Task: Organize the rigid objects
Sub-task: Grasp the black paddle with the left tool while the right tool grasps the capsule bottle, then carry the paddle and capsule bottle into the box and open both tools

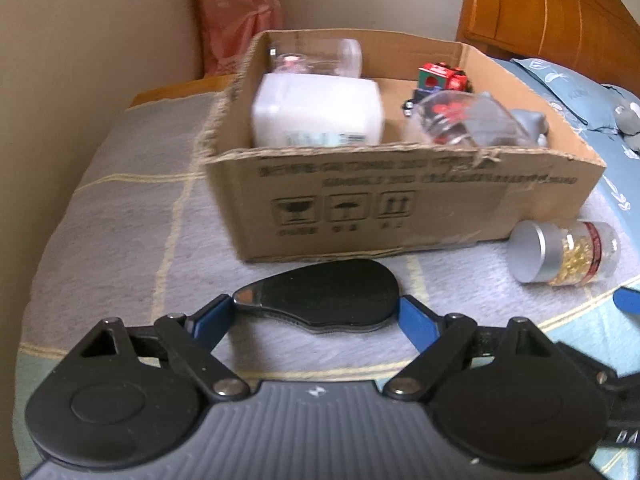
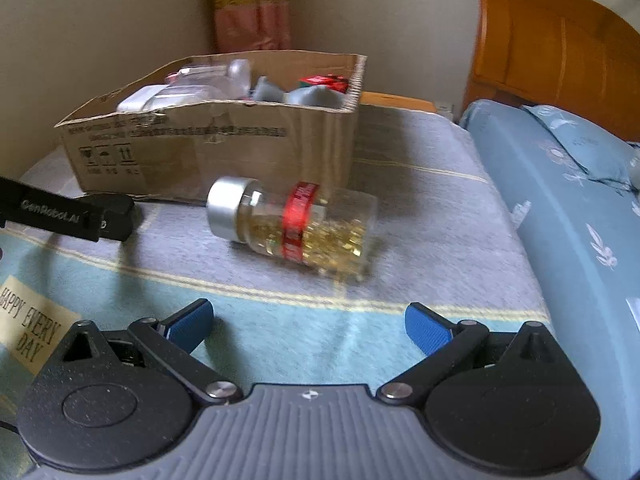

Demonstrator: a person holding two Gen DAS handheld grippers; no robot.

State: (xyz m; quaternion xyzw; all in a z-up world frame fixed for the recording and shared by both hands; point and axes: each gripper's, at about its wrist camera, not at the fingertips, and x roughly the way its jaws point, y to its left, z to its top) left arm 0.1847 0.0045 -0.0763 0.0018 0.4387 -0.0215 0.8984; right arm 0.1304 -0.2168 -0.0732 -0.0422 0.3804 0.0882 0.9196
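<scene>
Gripping a black case (image 1: 328, 296), the left tongs (image 1: 316, 308) must lift it into the box (image 1: 400, 200) at twelve o'clock, while the right tongs (image 2: 308, 326) gape empty before the jar (image 2: 292, 222).

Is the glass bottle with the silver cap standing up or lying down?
Lying down. The bottle rests on its side on the blanket in front of the cardboard box, silver cap on, gold contents pooled along its lower side.
</scene>
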